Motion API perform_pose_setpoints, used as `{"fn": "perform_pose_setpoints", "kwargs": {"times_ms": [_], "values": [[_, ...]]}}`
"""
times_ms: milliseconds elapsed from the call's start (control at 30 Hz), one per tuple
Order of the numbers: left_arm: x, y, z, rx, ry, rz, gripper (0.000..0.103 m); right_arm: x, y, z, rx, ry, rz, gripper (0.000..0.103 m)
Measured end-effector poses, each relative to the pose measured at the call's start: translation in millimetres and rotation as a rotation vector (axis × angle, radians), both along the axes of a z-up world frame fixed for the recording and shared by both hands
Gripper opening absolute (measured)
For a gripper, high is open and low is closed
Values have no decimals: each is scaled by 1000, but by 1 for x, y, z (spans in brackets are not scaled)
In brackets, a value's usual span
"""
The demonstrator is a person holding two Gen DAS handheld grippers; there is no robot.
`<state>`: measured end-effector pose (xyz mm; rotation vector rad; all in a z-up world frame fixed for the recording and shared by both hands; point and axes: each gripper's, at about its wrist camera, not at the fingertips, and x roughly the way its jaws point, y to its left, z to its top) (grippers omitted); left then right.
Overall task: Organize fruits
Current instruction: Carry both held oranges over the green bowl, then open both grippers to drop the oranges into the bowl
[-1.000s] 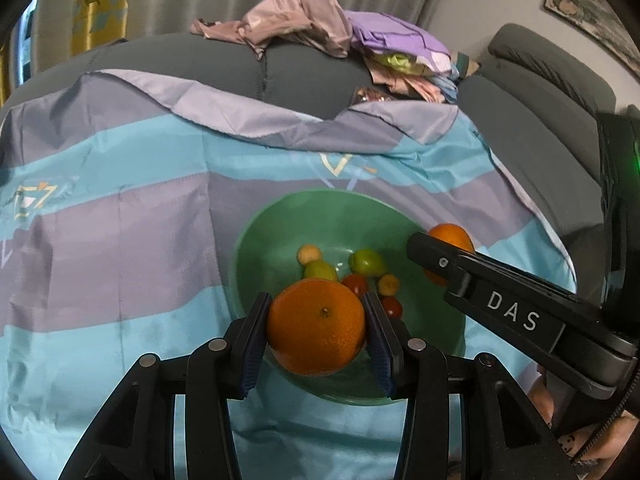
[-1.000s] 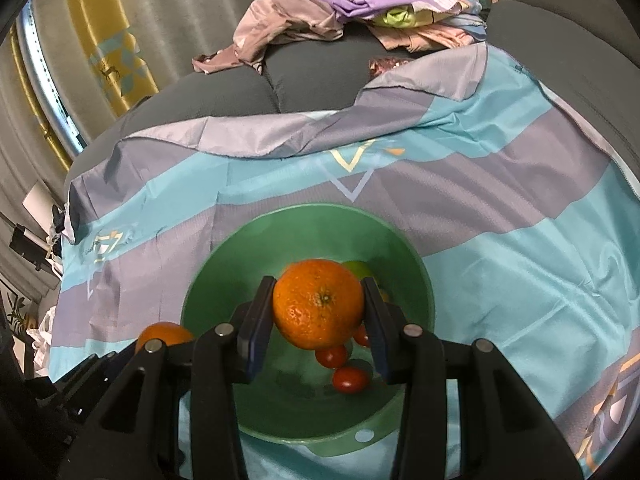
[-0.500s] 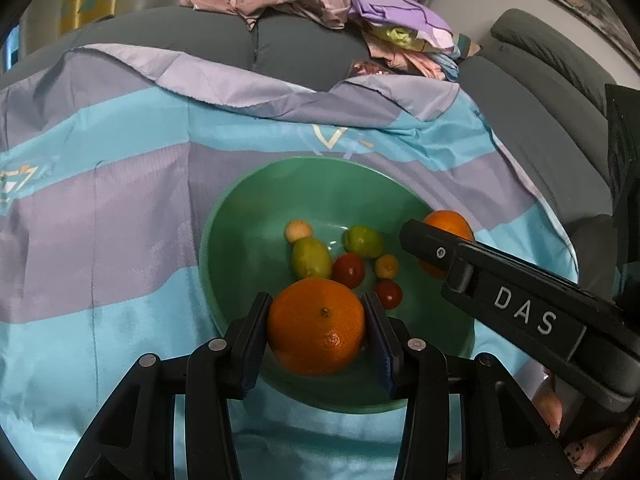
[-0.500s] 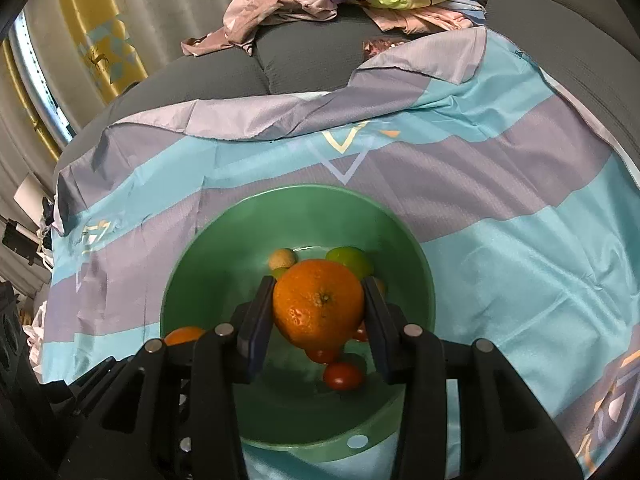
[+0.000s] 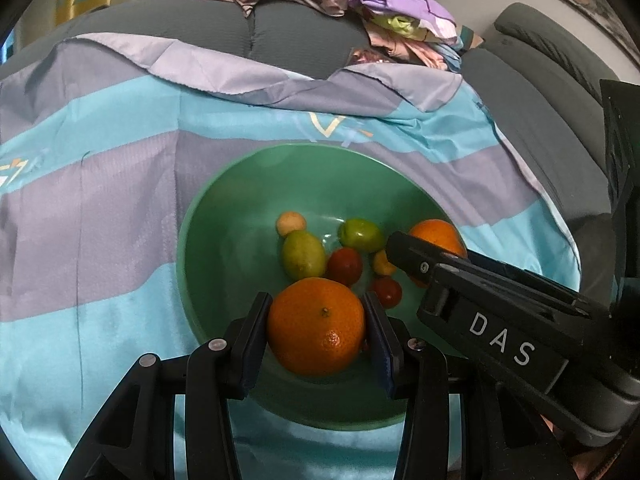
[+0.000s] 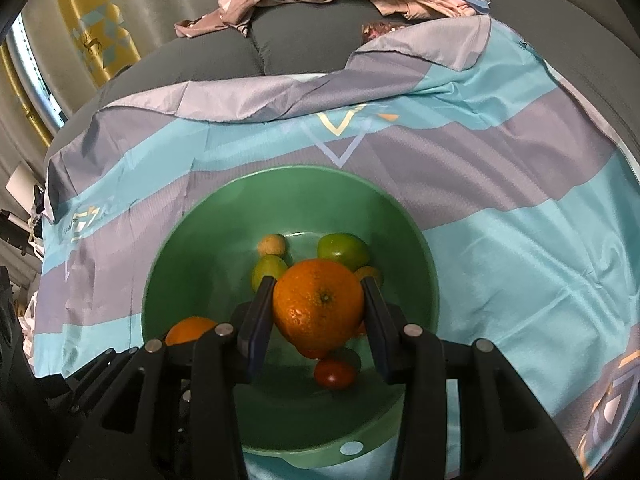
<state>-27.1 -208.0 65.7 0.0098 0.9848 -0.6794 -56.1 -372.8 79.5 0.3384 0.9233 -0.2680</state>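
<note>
From my remote controls: two bright orange fruits point(image 5: 316, 326) point(image 6: 319, 305) over a mint-green bowl point(image 5: 224, 216) of lime-green, red and pale yellow pieces, on a cloth point(image 5: 100, 184) striped turquoise and lavender-grey with gold-and-white triangles; each black claw point(image 5: 316, 334) point(image 6: 319, 312) carries blue pads.

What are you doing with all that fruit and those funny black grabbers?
A person is sorting fruit with two pairs of tongs. The left tongs grip one orange and the right tongs grip another orange, both held over a green bowl. Small green, red and yellow fruits already lie in the bowl, which sits on a striped cloth.
</note>
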Motion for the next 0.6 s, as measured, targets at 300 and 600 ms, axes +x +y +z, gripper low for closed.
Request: {"fn": "perform_pose_setpoints", "kwargs": {"times_ms": [300,600], "values": [[0,-2,-1,5,-2,5,46,2,2,-3,-18,21,2,43],[4,-3,-1,0,21,5,46,1,3,0,-24,12,-1,44]]}}
